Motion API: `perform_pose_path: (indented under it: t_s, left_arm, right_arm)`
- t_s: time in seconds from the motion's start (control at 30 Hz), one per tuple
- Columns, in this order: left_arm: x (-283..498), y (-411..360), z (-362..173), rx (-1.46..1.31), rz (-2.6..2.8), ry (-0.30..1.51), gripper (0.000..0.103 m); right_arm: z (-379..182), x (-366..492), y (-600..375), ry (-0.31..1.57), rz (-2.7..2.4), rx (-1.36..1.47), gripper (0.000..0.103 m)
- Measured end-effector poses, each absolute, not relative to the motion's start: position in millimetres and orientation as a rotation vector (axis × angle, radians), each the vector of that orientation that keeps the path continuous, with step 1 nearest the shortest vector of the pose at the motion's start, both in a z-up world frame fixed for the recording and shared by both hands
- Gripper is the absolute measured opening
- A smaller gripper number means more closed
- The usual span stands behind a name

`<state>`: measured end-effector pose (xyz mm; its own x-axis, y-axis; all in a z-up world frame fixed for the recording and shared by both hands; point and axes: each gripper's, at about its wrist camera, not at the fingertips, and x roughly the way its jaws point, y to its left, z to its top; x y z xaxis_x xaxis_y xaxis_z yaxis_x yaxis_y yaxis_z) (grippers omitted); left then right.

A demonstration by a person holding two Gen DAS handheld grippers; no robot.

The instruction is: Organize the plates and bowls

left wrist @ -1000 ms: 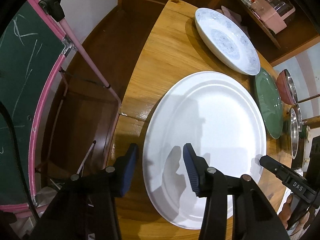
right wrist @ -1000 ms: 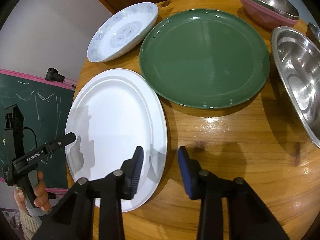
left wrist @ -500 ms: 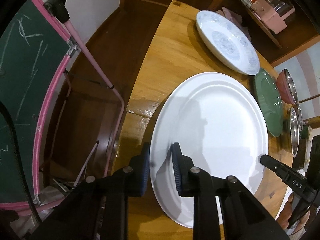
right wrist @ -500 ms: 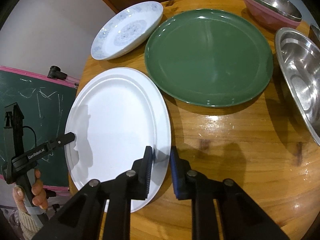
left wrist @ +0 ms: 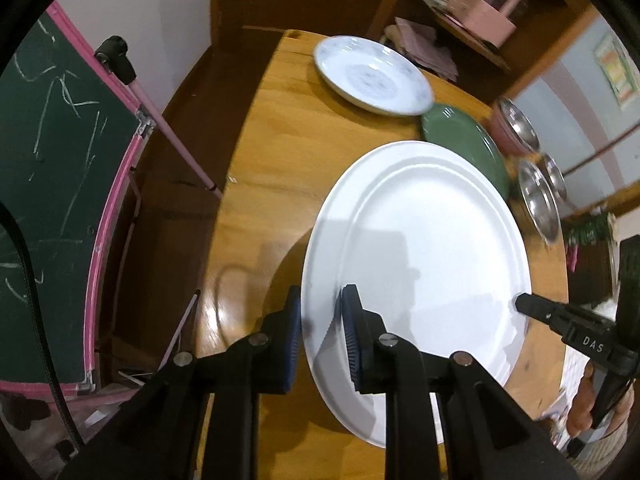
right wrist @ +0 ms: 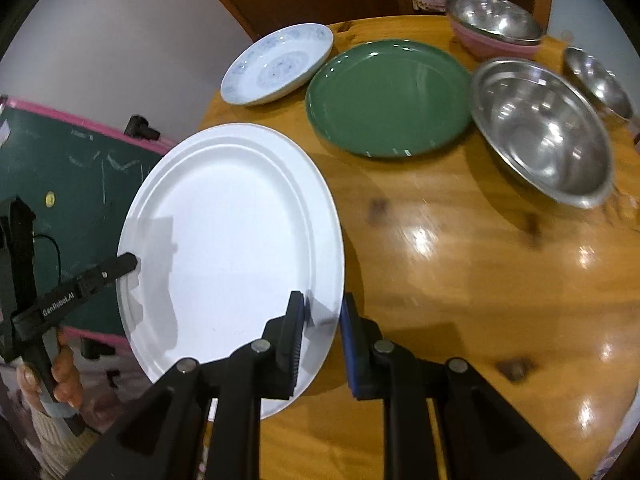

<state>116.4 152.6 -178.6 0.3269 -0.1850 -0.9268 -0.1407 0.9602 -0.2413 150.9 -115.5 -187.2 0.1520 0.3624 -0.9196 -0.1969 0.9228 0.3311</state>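
Note:
A large white oval plate [left wrist: 424, 240] [right wrist: 228, 240] hangs above the wooden table [left wrist: 280, 168] [right wrist: 460, 280], casting a shadow on it. My left gripper [left wrist: 320, 328] is shut on its left rim. My right gripper [right wrist: 322, 328] is shut on the opposite rim, and its tip shows in the left wrist view at the plate's far edge. Beyond lie a green plate [right wrist: 390, 96] [left wrist: 468, 148] and a white plate with blue pattern [right wrist: 278, 64] [left wrist: 372, 74].
A big steel bowl [right wrist: 544, 132], a smaller steel bowl [right wrist: 598, 82] and a steel bowl nested in a pink one [right wrist: 494, 26] stand at the table's right. A pink-framed chalkboard [left wrist: 60, 184] leans left of the table. A wooden shelf [left wrist: 472, 12] stands behind.
Both grippers shut on opposite rims of the white plate, then rose with it off the table. The plate now hangs above the wood and the table looks farther away.

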Motion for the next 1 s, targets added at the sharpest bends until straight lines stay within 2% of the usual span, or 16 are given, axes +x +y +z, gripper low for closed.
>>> perform_pose_path:
  t_s: [0.17, 0.43, 1.0]
  left_arm:
    - [86.7, 128.0, -187.5, -0.266, -0.071, 1.270, 0.018]
    - [54.9, 118.2, -230.8, -0.265, -0.079, 1.370, 0.018]
    - [57.5, 140.4, -258.1, -0.281, -0.004, 1.388, 0.020]
  right_arm:
    - [-191.4, 111.8, -134.6, 1.372, 0.382, 0.106, 0.018]
    - [-224.5, 66.8, -146.9, 1.426, 0.359, 0.079, 0.019]
    - [-240.4, 60.2, -130.9, 1.420, 0.353, 0.028, 0.019]
